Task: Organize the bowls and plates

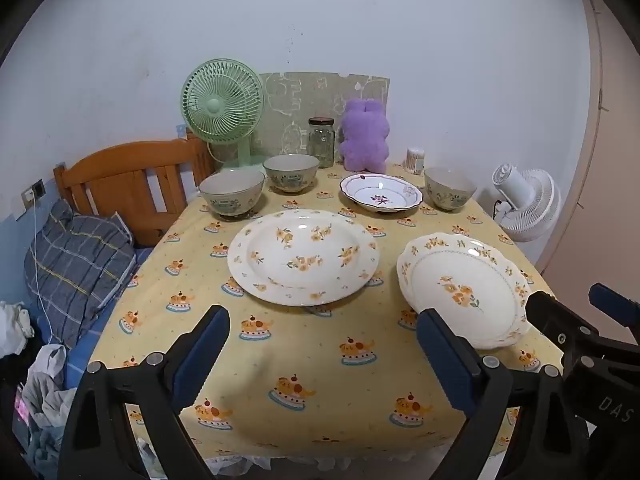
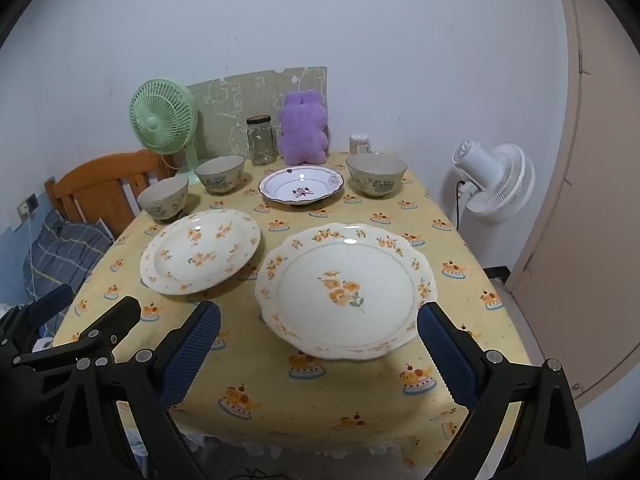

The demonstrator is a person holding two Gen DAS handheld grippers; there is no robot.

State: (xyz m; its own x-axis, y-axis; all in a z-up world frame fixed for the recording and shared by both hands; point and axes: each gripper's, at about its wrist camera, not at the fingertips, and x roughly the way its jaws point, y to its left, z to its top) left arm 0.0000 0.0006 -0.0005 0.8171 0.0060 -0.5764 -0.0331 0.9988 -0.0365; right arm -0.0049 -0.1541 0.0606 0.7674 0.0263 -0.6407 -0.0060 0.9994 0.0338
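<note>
On the yellow tablecloth (image 1: 320, 360) lie a round flowered plate (image 1: 303, 256) (image 2: 200, 250), a scalloped flowered plate (image 1: 460, 288) (image 2: 346, 290) to its right, and a small purple-patterned dish (image 1: 381, 192) (image 2: 301, 189) behind. Three green-patterned bowls stand at the back: left (image 1: 232, 198) (image 2: 163, 199), middle (image 1: 291, 172) (image 2: 220, 174), right (image 1: 450, 188) (image 2: 376, 174). My left gripper (image 1: 322, 356) is open and empty above the table's front. My right gripper (image 2: 318, 356) is open and empty, at the scalloped plate's near edge.
A green fan (image 1: 222, 108), a glass jar (image 1: 321, 142), a purple plush toy (image 1: 364, 136) and a small container (image 1: 415, 159) stand along the back. A white fan (image 2: 494, 184) is right of the table. A wooden bed frame (image 1: 128, 184) and pillow (image 1: 76, 256) are left.
</note>
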